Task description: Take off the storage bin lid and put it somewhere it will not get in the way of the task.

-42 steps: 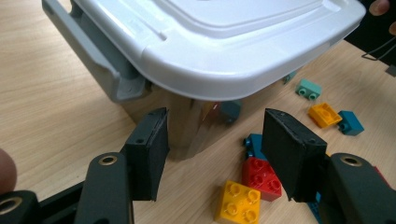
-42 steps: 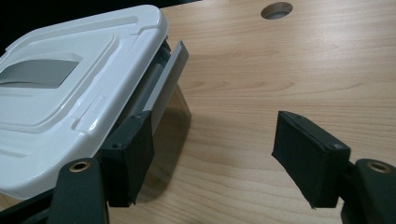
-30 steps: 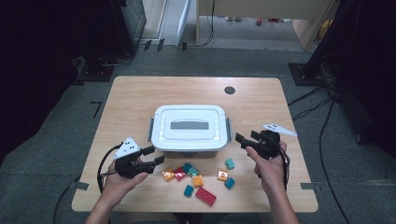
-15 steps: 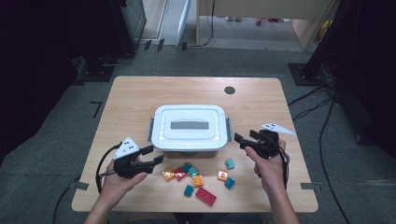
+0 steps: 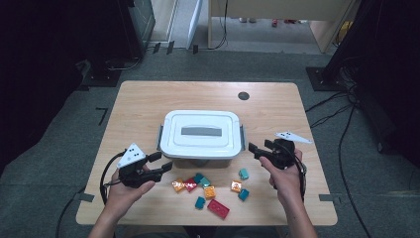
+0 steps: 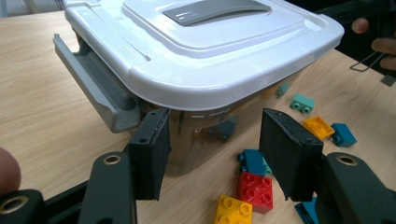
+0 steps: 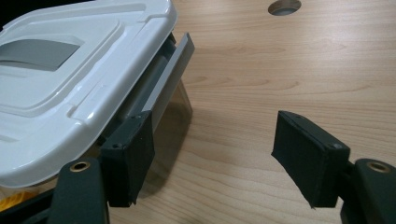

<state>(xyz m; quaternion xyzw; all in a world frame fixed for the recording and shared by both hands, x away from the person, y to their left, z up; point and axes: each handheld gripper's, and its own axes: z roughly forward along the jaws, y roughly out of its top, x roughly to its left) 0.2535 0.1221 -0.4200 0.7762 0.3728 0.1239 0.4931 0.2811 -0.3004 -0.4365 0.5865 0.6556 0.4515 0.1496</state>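
Observation:
A clear storage box with a white lid [image 5: 203, 135] stands mid-table, its grey latches folded down at both ends. My left gripper [image 5: 166, 162] is open at the box's near left corner; its jaws [image 6: 215, 154] frame that corner just below the lid [image 6: 201, 42], beside the left latch [image 6: 93, 88]. My right gripper [image 5: 253, 150] is open at the box's right end, the right latch [image 7: 166, 79] just beyond its left jaw, bare wood between its jaws [image 7: 219, 149]. Neither holds anything.
Several loose toy bricks lie in front of the box: a red one [image 5: 218, 208], an orange one [image 5: 236, 186], a teal one [image 5: 243, 173] and more. A cable hole [image 5: 243, 95] sits in the far table top. The front table edge is close behind both hands.
My right gripper has edged left, closer to the box's right end. The left gripper has barely moved. Both stay open.

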